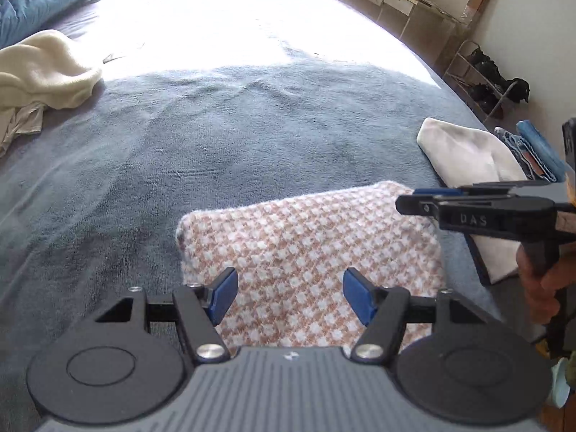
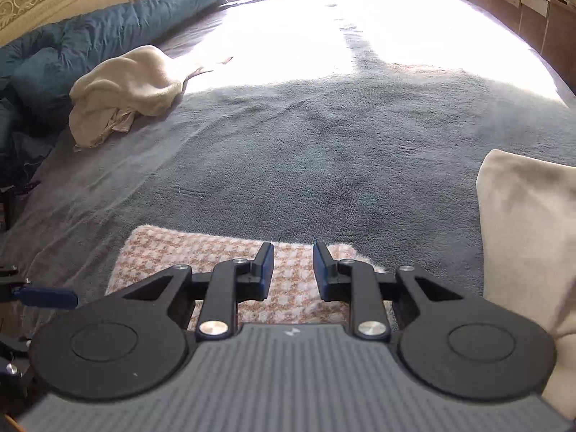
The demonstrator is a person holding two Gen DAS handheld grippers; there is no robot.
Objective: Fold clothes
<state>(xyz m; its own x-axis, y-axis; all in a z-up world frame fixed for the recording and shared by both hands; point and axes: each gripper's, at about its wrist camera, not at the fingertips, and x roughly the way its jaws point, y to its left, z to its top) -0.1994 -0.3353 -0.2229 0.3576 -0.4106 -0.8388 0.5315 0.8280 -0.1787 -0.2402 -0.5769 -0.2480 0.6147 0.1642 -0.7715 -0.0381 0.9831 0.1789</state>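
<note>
A folded pink-and-white checked garment (image 1: 309, 252) lies on the blue-grey bed cover, also in the right wrist view as the checked garment (image 2: 216, 252). My left gripper (image 1: 289, 295) hovers over its near part, open, with nothing between the blue pads. My right gripper (image 2: 292, 270) is above the garment's right side, also open and holding nothing. In the left wrist view the right gripper (image 1: 406, 198) reaches in from the right edge, held by a hand (image 1: 540, 288). A blue pad of the left gripper (image 2: 46, 297) shows at the left edge of the right wrist view.
A folded cream garment (image 1: 464, 158) lies right of the checked one, seen as cream cloth (image 2: 529, 223). A rumpled cream pile (image 1: 43, 72) (image 2: 122, 90) sits far left. A teal duvet (image 2: 90, 43) lines the headboard side. Folded blue items (image 1: 532, 151) and a shoe rack (image 1: 482, 79) stand at right.
</note>
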